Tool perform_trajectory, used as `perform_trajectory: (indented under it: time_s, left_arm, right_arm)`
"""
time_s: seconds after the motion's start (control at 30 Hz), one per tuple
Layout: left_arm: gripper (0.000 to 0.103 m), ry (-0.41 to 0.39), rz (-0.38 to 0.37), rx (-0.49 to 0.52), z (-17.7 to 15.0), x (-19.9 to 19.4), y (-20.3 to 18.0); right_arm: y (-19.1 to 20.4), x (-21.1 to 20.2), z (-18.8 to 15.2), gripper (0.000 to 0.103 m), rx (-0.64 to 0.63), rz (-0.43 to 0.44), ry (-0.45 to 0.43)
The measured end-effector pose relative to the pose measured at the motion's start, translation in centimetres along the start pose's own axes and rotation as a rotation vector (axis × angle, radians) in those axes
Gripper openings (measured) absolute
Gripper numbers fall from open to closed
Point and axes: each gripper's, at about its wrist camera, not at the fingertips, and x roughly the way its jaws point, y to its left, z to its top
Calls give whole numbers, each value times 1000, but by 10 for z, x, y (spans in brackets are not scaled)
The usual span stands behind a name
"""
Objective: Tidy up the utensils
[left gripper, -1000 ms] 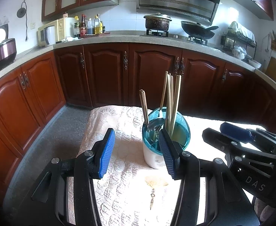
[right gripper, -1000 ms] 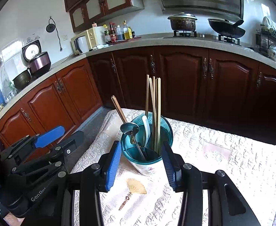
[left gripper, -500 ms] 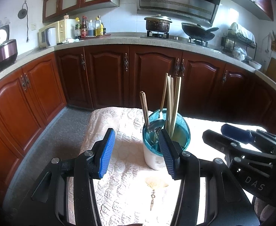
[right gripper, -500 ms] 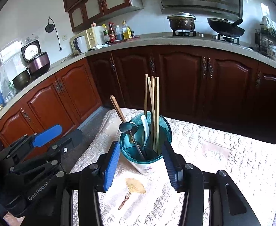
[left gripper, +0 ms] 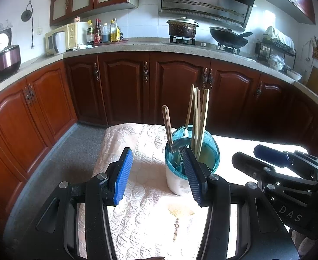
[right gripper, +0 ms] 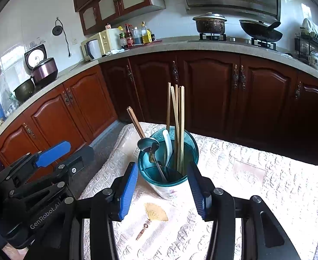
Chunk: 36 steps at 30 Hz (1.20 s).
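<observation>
Kitchen bench (right gripper: 256, 173) looks finished: chopsticks (right gripper: 178, 119) and ladle (right gripper: 148, 145) sit in holder (right gripper: 169, 186); your left gripper (left gripper: 156, 173) and right gripper (right gripper: 162, 186) hang spread, empty.

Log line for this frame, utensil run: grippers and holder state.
left gripper: open, empty | right gripper: open, empty | utensil holder: upright on tablecloth | contents: chopsticks, metal spoon, white spoon

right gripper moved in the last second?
Yes, slightly. In the right wrist view the utensil holder sits a little higher against the right gripper, so it pulled back or tilted down; it is open and empty.
</observation>
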Motion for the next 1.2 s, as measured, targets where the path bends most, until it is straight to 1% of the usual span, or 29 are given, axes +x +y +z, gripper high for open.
perform_trajectory:
  time_s: [1.2]
  left_arm:
    - [48, 8, 8, -6, -3, 2, 1]
  right_arm:
    - [2, 8, -2, 46, -4, 0, 20]
